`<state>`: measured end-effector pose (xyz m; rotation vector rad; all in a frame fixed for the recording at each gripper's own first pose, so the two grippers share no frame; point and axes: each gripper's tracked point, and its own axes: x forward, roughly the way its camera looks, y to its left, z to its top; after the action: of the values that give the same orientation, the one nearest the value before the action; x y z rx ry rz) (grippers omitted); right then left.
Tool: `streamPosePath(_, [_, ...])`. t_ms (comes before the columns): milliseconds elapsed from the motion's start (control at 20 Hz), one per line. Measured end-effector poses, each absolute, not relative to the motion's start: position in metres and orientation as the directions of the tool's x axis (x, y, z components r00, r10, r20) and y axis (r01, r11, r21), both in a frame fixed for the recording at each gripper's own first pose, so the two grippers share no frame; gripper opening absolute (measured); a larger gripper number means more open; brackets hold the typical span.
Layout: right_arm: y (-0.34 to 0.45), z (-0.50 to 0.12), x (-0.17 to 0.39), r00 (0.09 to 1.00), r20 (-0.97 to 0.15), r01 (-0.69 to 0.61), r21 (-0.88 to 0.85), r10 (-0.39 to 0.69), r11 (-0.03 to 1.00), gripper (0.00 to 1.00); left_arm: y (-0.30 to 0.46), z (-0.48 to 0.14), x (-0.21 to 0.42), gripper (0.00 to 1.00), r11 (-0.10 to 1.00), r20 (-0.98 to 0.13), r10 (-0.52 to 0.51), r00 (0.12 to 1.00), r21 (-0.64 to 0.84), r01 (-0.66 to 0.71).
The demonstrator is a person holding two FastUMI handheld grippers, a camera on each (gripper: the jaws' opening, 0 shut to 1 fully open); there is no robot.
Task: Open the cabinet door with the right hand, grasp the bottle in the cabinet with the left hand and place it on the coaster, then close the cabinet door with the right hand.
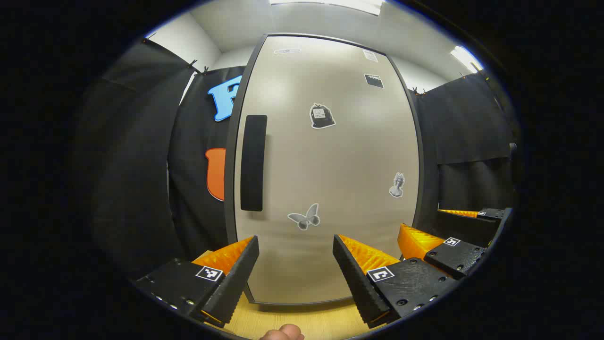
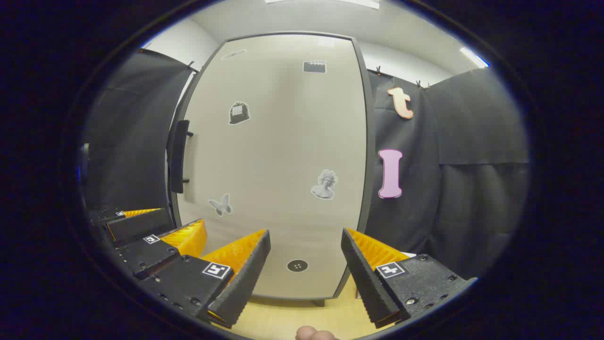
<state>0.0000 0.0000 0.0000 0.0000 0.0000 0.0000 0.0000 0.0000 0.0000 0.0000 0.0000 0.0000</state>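
A tall cabinet stands straight ahead on the wooden tabletop, its beige door point(image 1: 330, 165) closed and hiding the inside. The door carries several small stickers and a black vertical handle point(image 1: 253, 163) near its left edge. My left gripper point(image 1: 295, 241) is open with nothing between its fingers, a short way in front of the door's lower part. To its right hovers the right gripper point(image 1: 422, 219). In the right gripper view the same door point(image 2: 273, 156) and handle point(image 2: 180, 156) appear. There the right gripper point(image 2: 305, 233) is open and holds nothing, with the left gripper point(image 2: 180, 216) beside it.
Black cloth walls close in on both sides of the cabinet. A strip of light wooden tabletop point(image 1: 302, 321) lies between the grippers and the cabinet's foot. A small dark round mark point(image 2: 297, 266) sits low on the door. A person's fingertip point(image 1: 283, 333) shows at the bottom edge.
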Motion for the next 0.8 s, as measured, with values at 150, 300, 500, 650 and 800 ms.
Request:
streamPosePath(150, [0.001,-0.002,0.001,1.000,-0.006,-0.011,0.007,0.011,1.000,0.97,0.000,0.002,0.001,0.95,1.000,0.007,0.002,1.000,0.011,-0.002])
streamPosePath(300, [0.003,-0.003,0.002,1.000,-0.012,-0.022,0.013,0.022,1.000,0.97,0.000,-0.003,-0.001,0.95,1.000,-0.017,-0.004,1.000,0.009,0.004])
streamPosePath(500, [0.010,0.000,0.001,0.999,-0.004,-0.043,0.014,0.043,0.999,0.96,0.006,0.003,-0.002,0.95,1.000,0.003,0.004,1.000,0.021,-0.004])
streamPosePath(650, [0.013,0.002,0.000,0.998,0.004,-0.059,0.011,0.059,0.998,0.97,0.007,0.005,-0.005,0.95,1.000,0.013,0.004,1.000,0.016,-0.004])
streamPosePath(800, [0.015,0.008,-0.001,0.997,0.019,-0.071,0.010,0.071,0.997,0.96,0.007,0.006,-0.006,0.95,1.000,0.009,-0.003,1.000,0.017,0.003])
